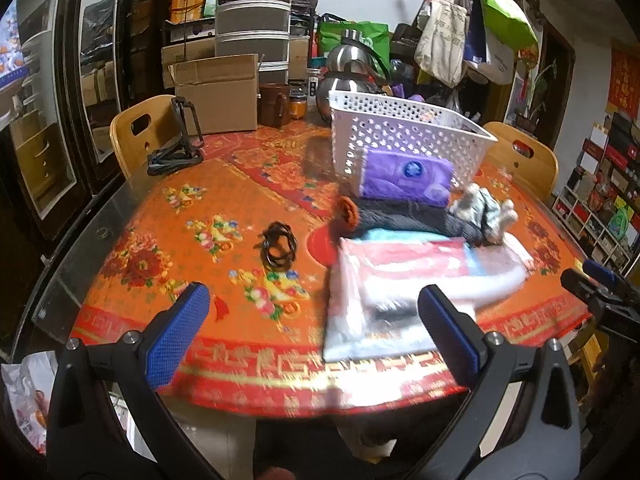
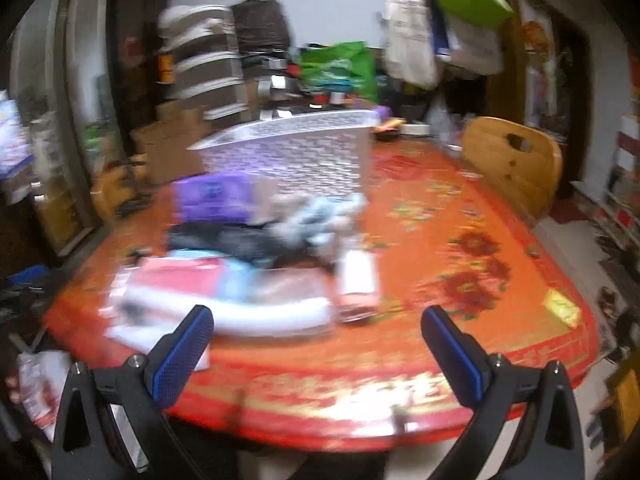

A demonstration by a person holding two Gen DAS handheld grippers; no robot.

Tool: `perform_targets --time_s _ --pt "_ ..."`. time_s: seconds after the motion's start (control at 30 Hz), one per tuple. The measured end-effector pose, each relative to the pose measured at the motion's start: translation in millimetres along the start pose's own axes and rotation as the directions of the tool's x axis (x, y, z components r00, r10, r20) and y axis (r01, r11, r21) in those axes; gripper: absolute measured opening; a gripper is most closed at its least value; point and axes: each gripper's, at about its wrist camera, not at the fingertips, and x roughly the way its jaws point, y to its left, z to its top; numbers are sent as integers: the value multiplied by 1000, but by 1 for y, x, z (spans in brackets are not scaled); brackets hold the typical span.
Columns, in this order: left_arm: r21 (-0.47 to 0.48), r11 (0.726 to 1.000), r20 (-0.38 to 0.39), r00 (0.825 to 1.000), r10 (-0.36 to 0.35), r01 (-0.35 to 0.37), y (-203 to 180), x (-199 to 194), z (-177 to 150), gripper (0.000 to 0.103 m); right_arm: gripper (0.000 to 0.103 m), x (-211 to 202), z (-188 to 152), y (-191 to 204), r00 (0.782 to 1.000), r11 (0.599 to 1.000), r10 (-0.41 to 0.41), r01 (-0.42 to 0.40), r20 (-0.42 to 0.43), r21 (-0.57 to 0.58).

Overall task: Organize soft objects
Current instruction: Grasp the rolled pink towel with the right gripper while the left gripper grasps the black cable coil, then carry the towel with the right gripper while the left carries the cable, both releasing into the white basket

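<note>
The left gripper [image 1: 314,328] has its blue-padded fingers [image 1: 176,336] spread wide apart with nothing between them, held over the near edge of the tabletop [image 1: 160,216]. Just beyond the right finger lies a flat plastic-wrapped packet [image 1: 384,280] in white, pink and pale blue, its near corner showing between the fingers. Ahead of the left finger and a little farther off sits a small coil of black hair ties [image 1: 277,245]. Beyond the packet lies a dark folded garment [image 1: 416,220], with an orange knitted piece [image 1: 352,211] at its left end and a grey-and-white plush toy [image 1: 486,210] at its right end. A purple quilted item [image 1: 406,178] leans behind the garment, touching the front wall of the white perforated basket [image 1: 404,136], which stands farthest back.

The right gripper [image 2: 318,350] is likewise spread wide and empty, over the near rim of the tabletop [image 2: 460,216]. This view is blurred. The plastic-wrapped packet [image 2: 224,296] lies just beyond the left finger; a small pink-and-white pack [image 2: 357,280] sits ahead, between the fingers. Farther on are the dark garment [image 2: 236,240], the plush toy [image 2: 320,216], the purple item [image 2: 214,196] and then the basket [image 2: 296,148]. The right gripper also shows at the right edge of the left wrist view [image 1: 600,288].
</note>
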Motion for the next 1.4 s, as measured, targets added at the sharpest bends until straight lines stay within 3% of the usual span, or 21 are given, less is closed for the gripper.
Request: perform_targets --time_s 0.1,0.2,0.27,0.33,0.57,0.7,0.87,0.97,1.0,1.1,1.4 --pt "-36 999 -17 1000 -27 26 18 22 9 103 103 28 4 -19 997 1000 3 -1 -82 31" --pt "-9 999 -63 997 37 -38 28 51 17 103 103 47 9 -32 993 999 -7 13 -115 53" --pt "-9 1000 -112 993 25 -26 35 72 21 103 102 55 11 -37 993 998 -3 10 -117 64" --pt "-36 999 -133 991 2 -7 43 87 24 103 92 64 13 -39 992 998 -14 21 -126 58" --pt "-11 1000 -164 986 18 -20 52 125 28 101 71 79 18 -41 989 997 53 -44 -138 67" --pt "2 1000 -176 984 14 -14 50 141 28 90 51 88 23 -40 985 997 63 -55 -161 57" --pt "9 1000 -216 976 -10 12 44 158 27 74 47 102 24 -37 976 997 73 -66 -206 43" --pt "20 1000 -220 976 -8 12 40 164 26 64 38 102 24 -37 974 996 84 -78 -209 38" --pt "21 1000 -221 975 -8 13 39 165 26 56 31 102 24 -37 974 996 88 -83 -211 35" --pt "11 999 -235 972 -30 34 38 170 24 35 31 101 23 -34 975 997 82 -80 -207 17" --pt "31 999 -209 978 -10 17 36 166 24 35 30 96 24 -42 979 995 95 -92 -183 29"
